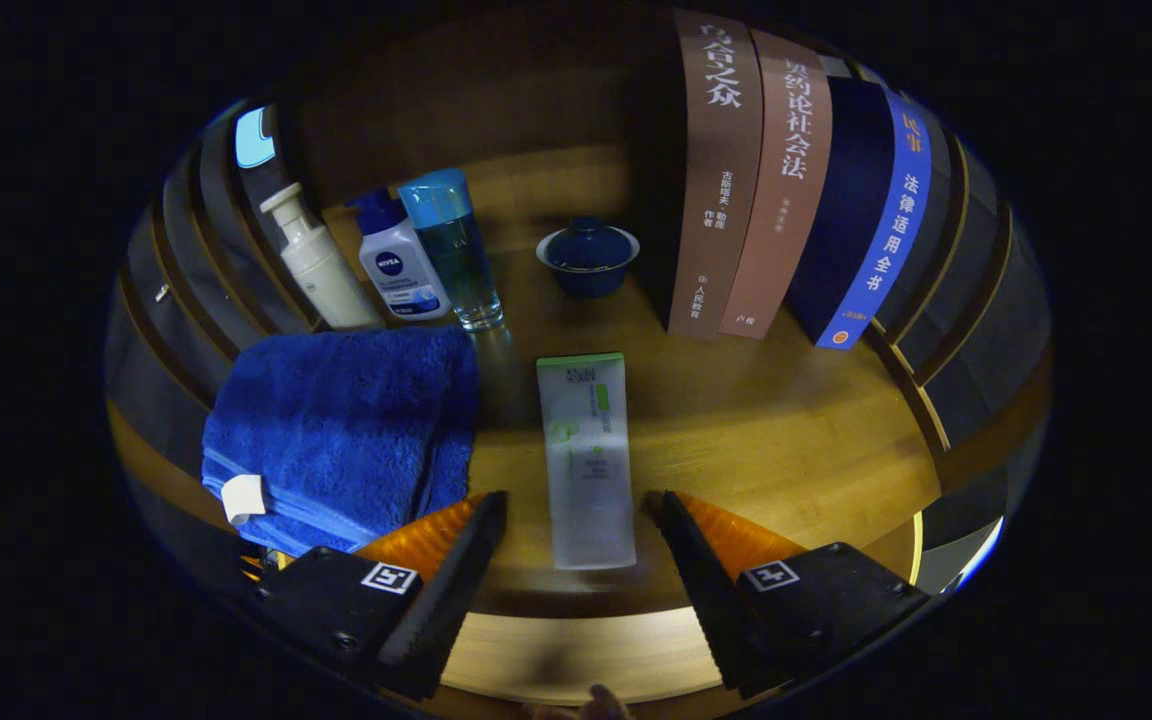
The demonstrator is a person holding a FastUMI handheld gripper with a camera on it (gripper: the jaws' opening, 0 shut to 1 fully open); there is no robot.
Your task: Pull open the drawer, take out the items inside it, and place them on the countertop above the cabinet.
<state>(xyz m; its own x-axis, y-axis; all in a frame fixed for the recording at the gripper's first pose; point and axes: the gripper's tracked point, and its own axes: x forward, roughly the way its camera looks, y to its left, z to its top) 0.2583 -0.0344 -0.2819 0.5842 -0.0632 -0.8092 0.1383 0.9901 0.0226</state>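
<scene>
Gripper (pixel 576 510) spread, straddling the tube (pixel 586 460) beside the towel (pixel 346 440); tube looks light, squashy, slippery: pinch mid-body.

Towel (pixel 341 440) near corner hidden behind tool (pixel 576 520) finger; tube (pixel 586 460) print too small.

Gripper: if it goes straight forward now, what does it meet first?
Probably the white tube, lying between the open fingers of the gripper. Beyond it stands the blue lidded cup; depth is unclear.
</scene>
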